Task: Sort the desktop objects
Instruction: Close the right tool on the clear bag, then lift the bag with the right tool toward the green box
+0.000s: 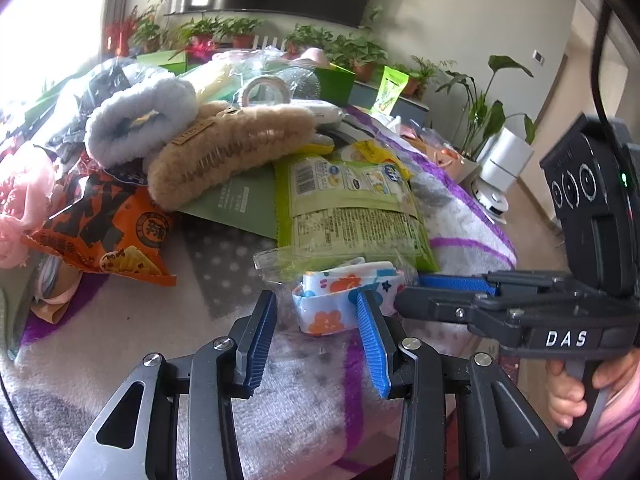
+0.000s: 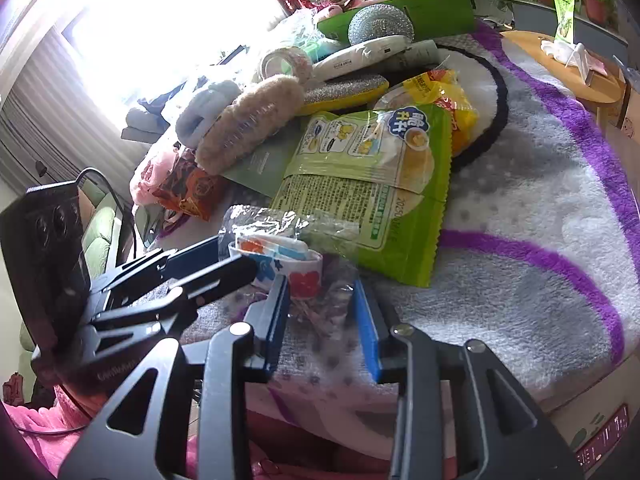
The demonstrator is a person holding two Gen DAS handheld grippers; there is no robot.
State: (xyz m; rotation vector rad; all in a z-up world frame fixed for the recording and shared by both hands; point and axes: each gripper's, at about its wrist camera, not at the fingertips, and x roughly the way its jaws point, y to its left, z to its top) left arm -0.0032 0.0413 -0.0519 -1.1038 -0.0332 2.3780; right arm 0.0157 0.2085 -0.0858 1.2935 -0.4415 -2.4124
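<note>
A flower-print tape roll in a clear plastic bag (image 1: 334, 300) lies on the fleece blanket, also in the right wrist view (image 2: 288, 264). My left gripper (image 1: 316, 304) is open, its fingers either side of the bag's near end. My right gripper (image 2: 320, 288) is open too, its fingers straddling the bag from the other side; it shows from the side in the left wrist view (image 1: 404, 292). A green snack pack (image 1: 352, 208) lies just behind the roll. A beige fluffy hair claw (image 1: 232, 148) and a light blue one (image 1: 140, 120) sit on the pile.
An orange snack bag (image 1: 108, 232), a green sachet (image 1: 236, 204), a tape ring (image 1: 264, 90), a yellow snack bag (image 2: 444, 100), a sponge (image 2: 344, 90) and a steel scrubber (image 2: 380, 24) crowd the back. The white, grey and purple blanket (image 2: 520, 240) spreads right. Potted plants stand behind.
</note>
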